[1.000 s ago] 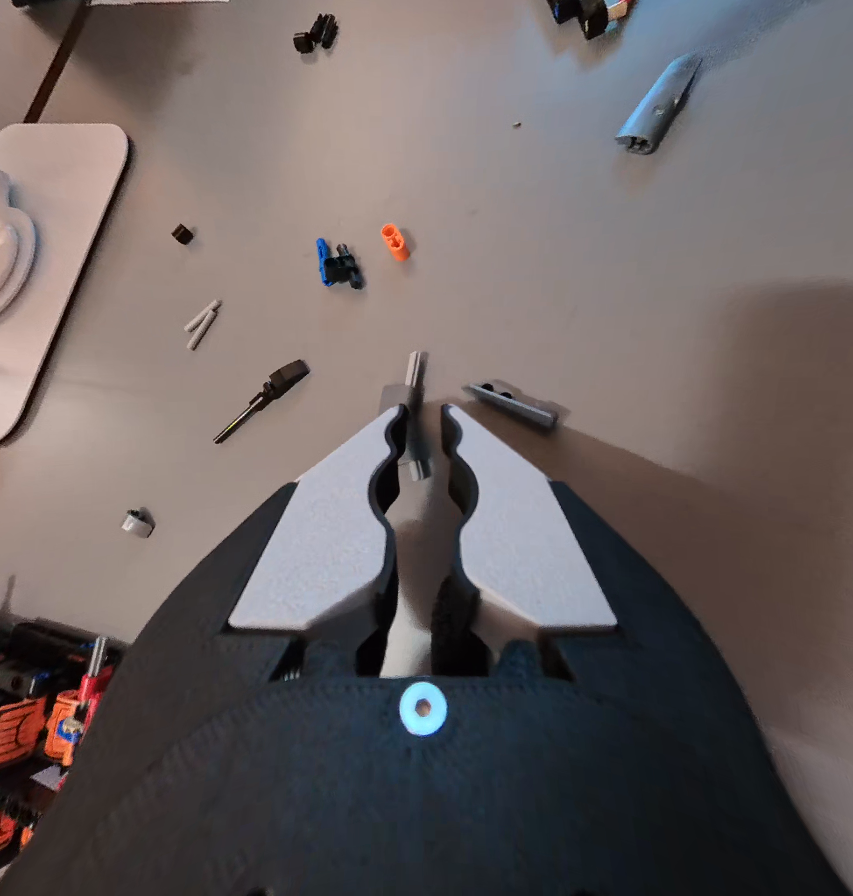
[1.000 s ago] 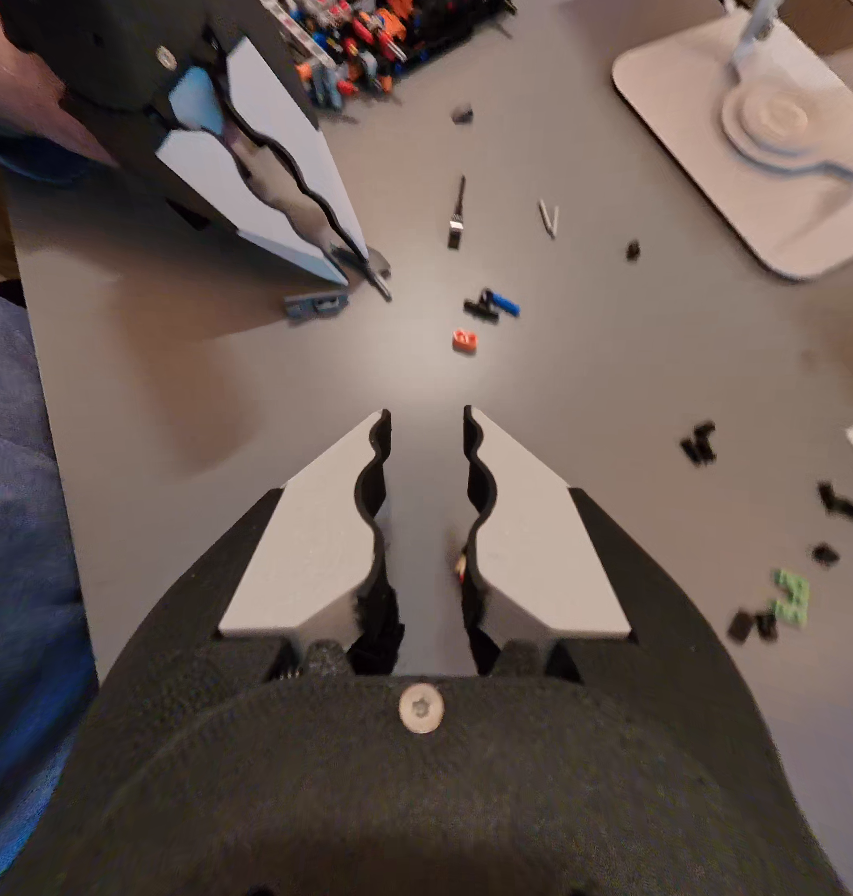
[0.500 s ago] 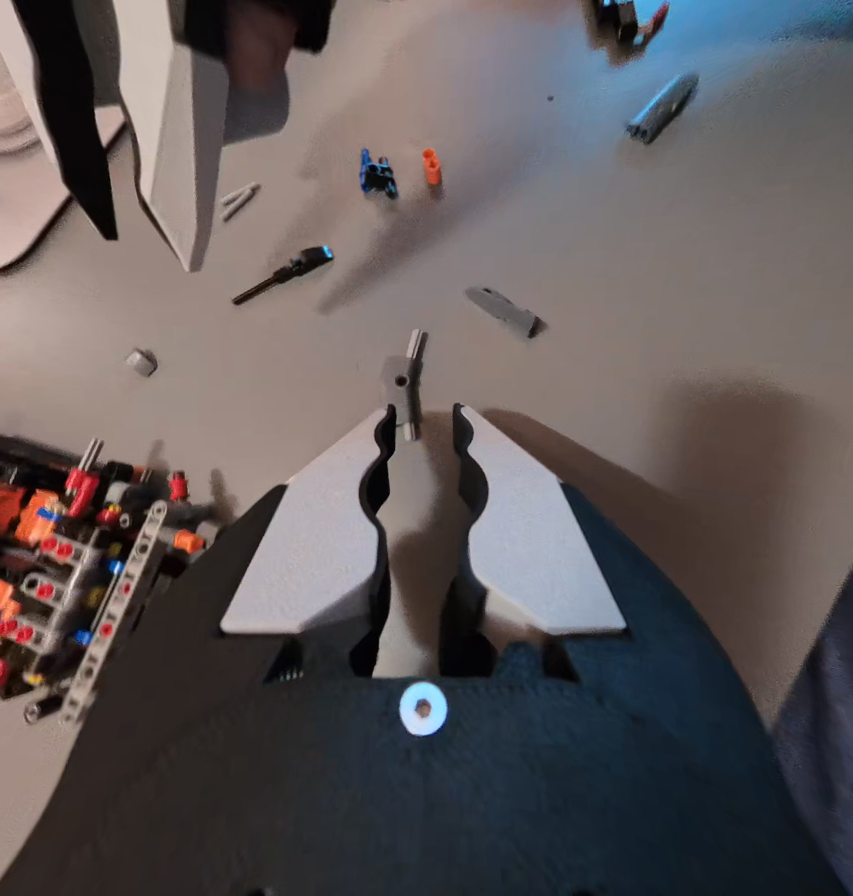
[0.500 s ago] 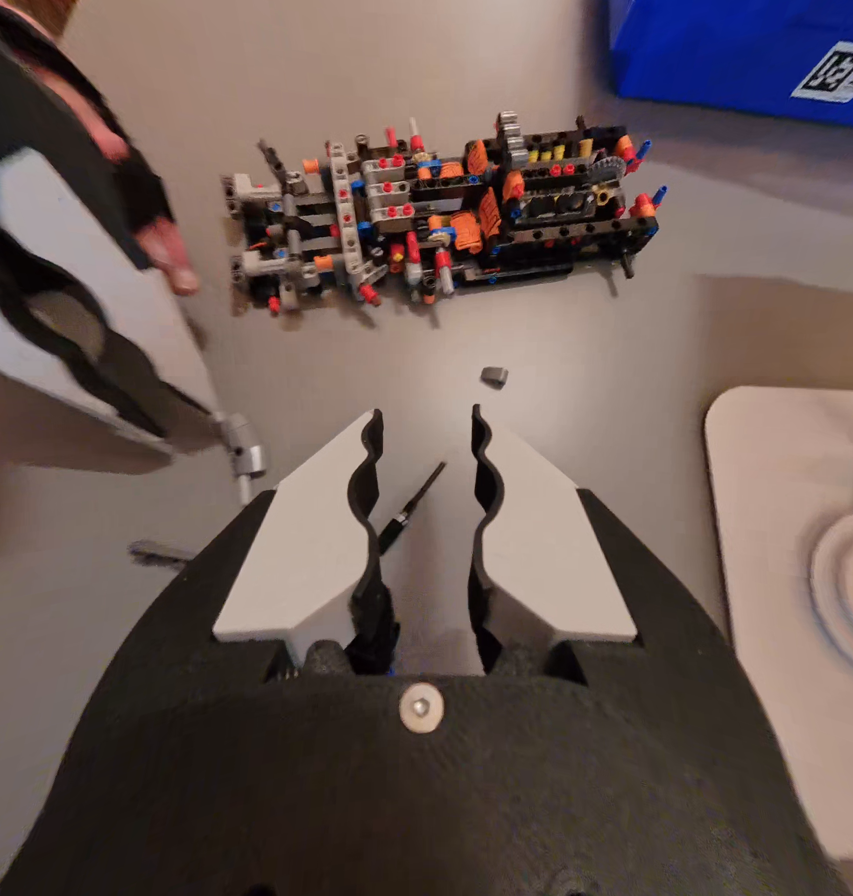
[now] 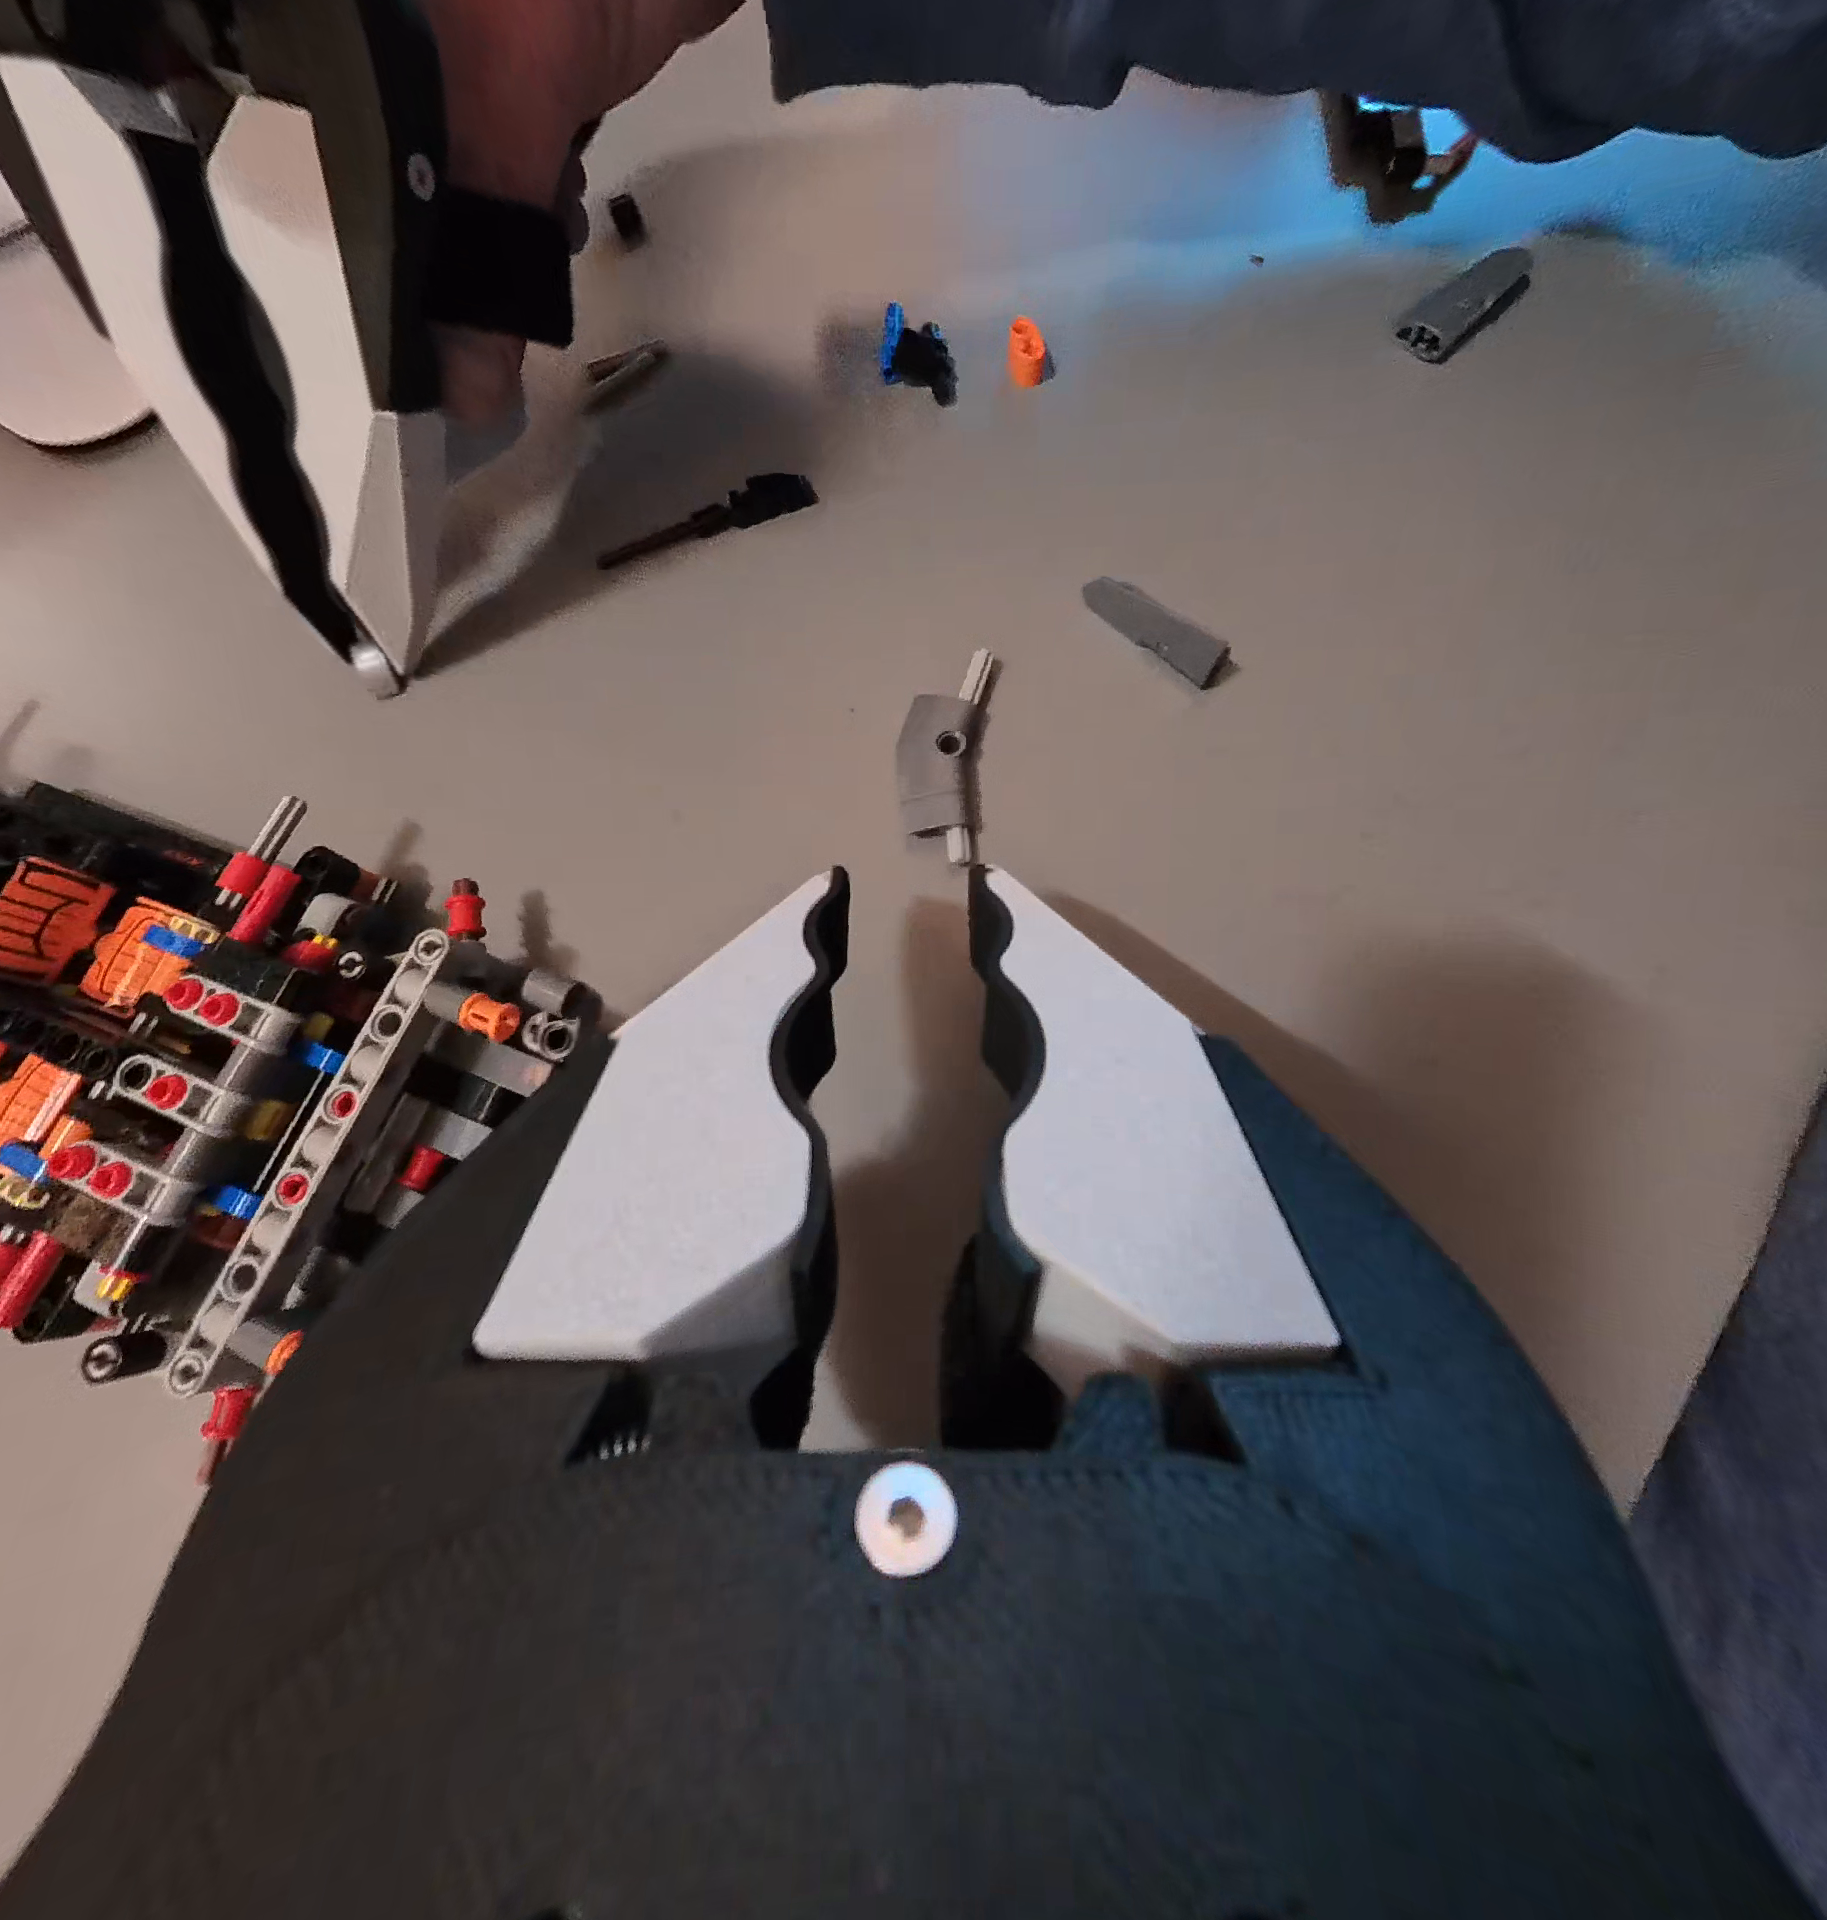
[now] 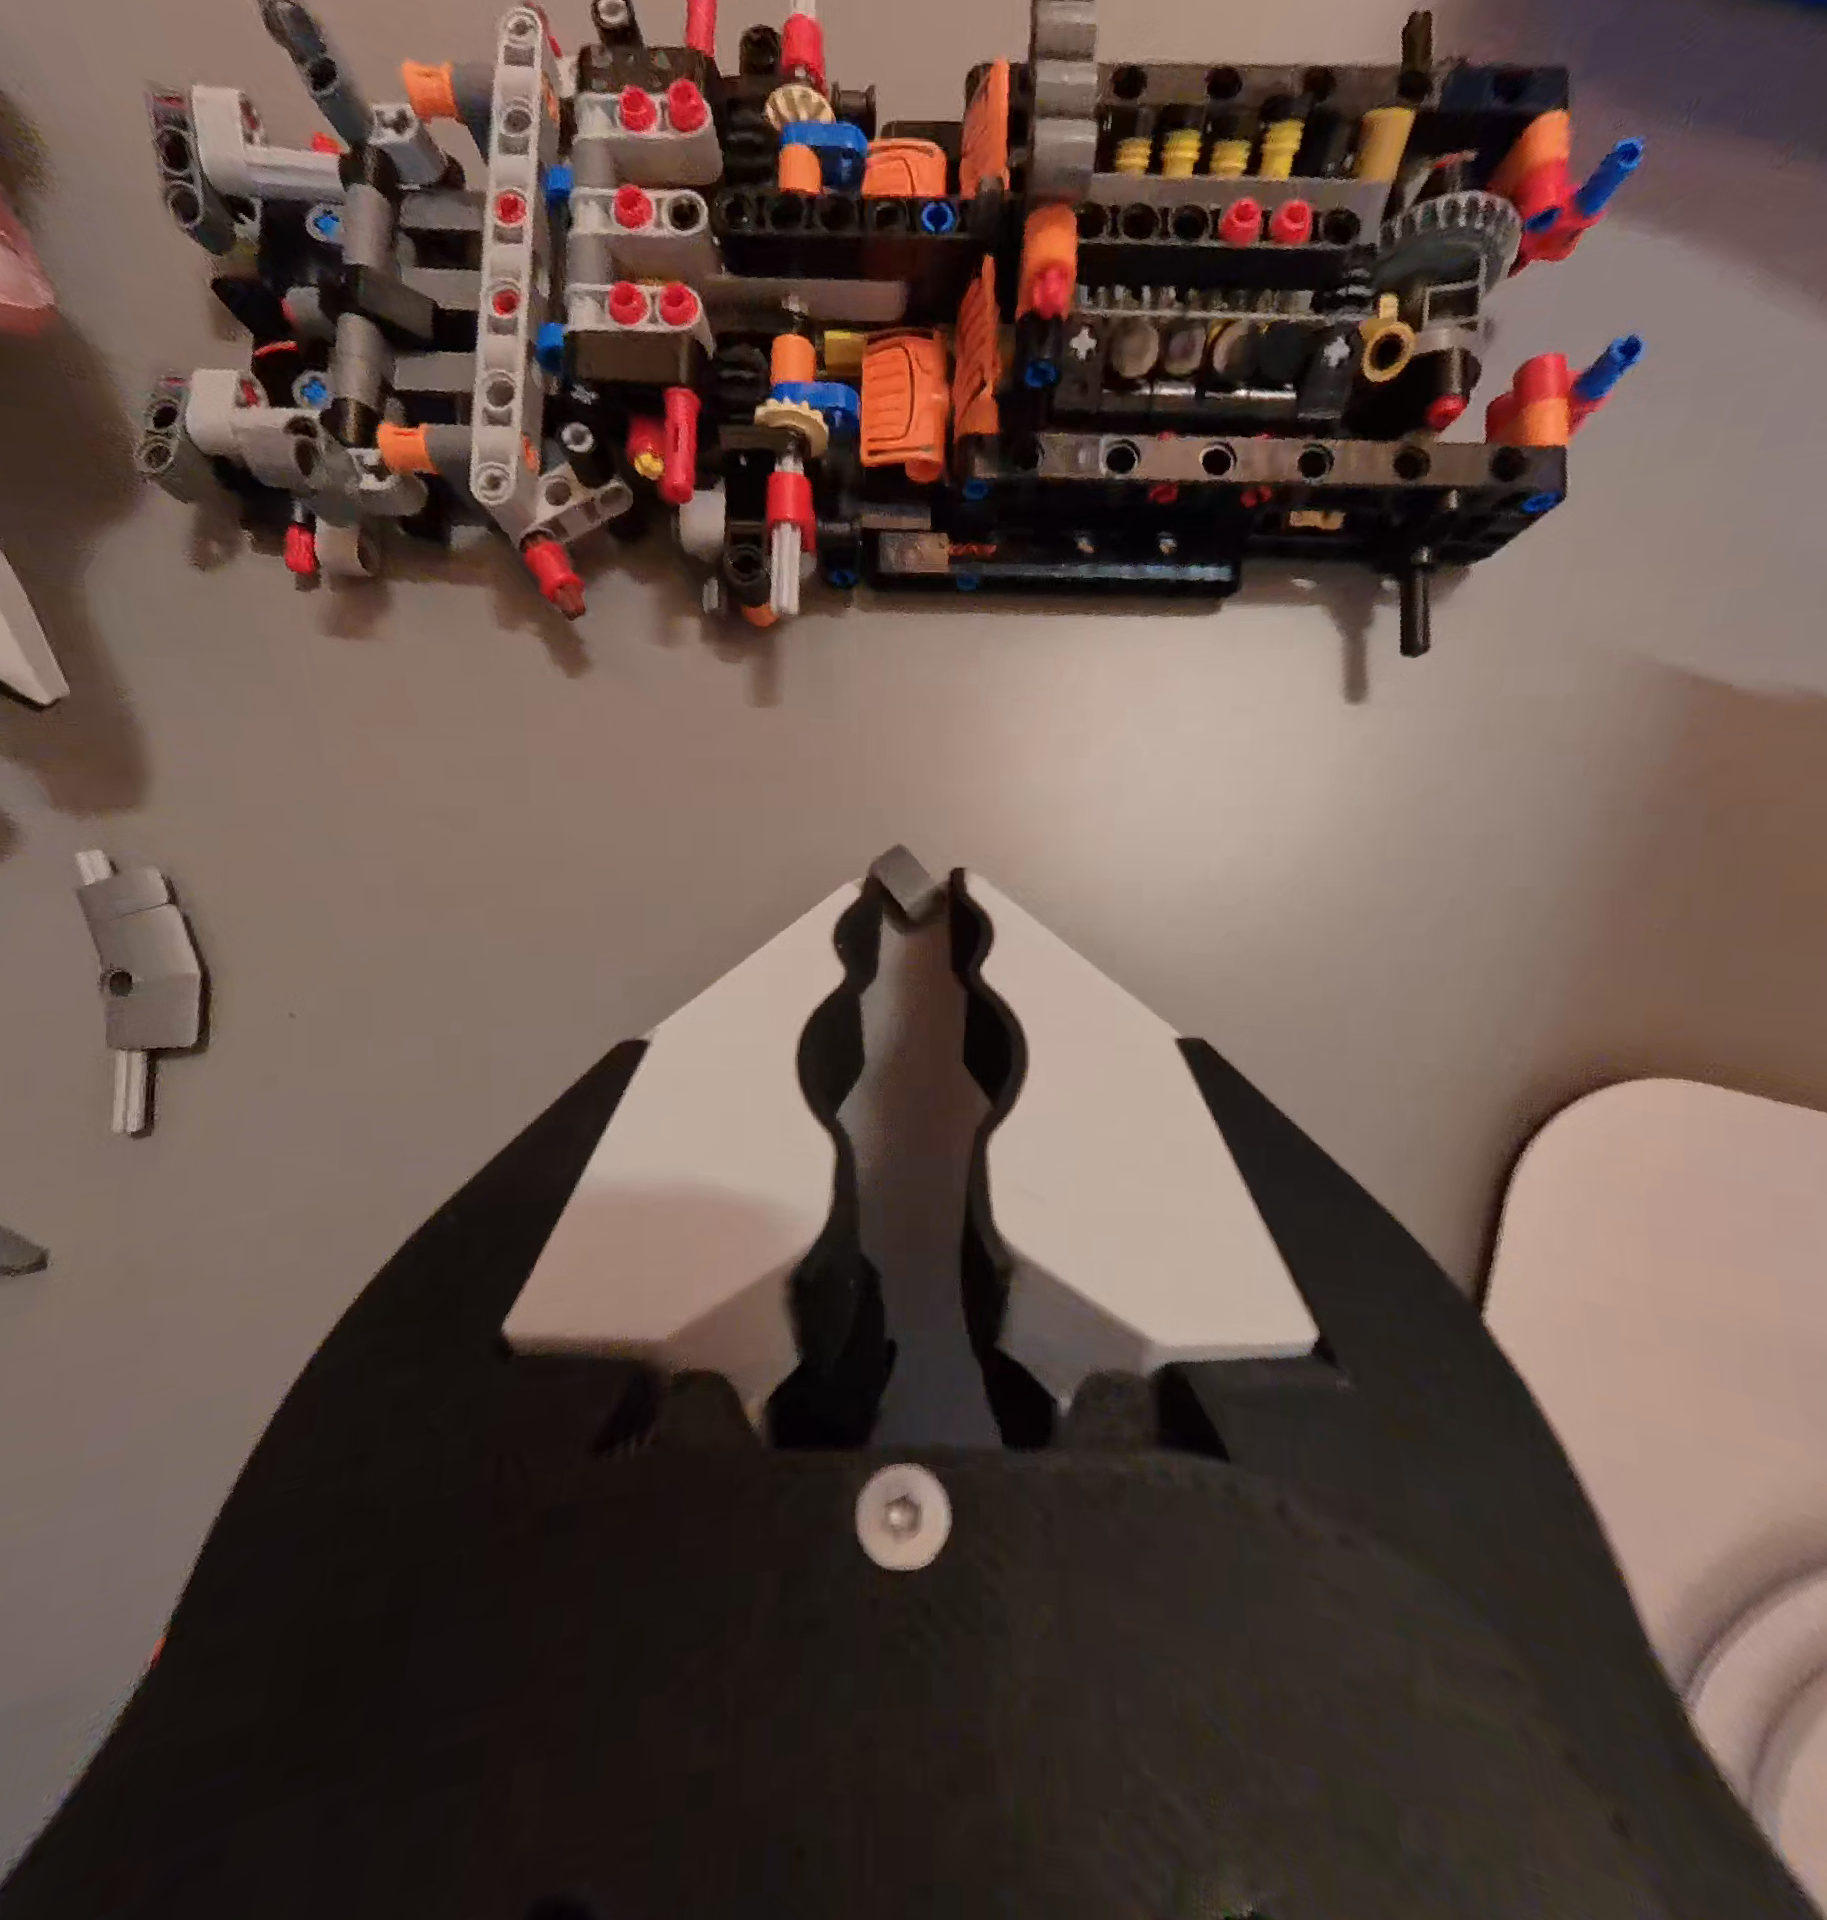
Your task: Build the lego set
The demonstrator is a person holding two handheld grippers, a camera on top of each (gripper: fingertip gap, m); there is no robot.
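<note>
The half-built lego model, black with orange, red and grey parts, lies ahead in the right wrist view and at the left in the left wrist view. My right gripper is shut on a small grey piece at its tips, low over the table. In the left wrist view it reaches down at the upper left. My left gripper is open and empty. A grey angled connector with an axle lies on the table just beyond its tips. It also shows in the right wrist view.
Loose parts lie on the grey table: a dark grey wedge, a black axle piece, a blue-and-black piece, an orange bush, a dark grey panel. A white pad is at the right. About 15 cm separates my left fingertips from my right. The orange bush is about 15 cm from my left fingertips.
My left gripper opened, let go of the grey connector and drew back. My right gripper swung over towards the model, came down and closed on the small grey piece.
</note>
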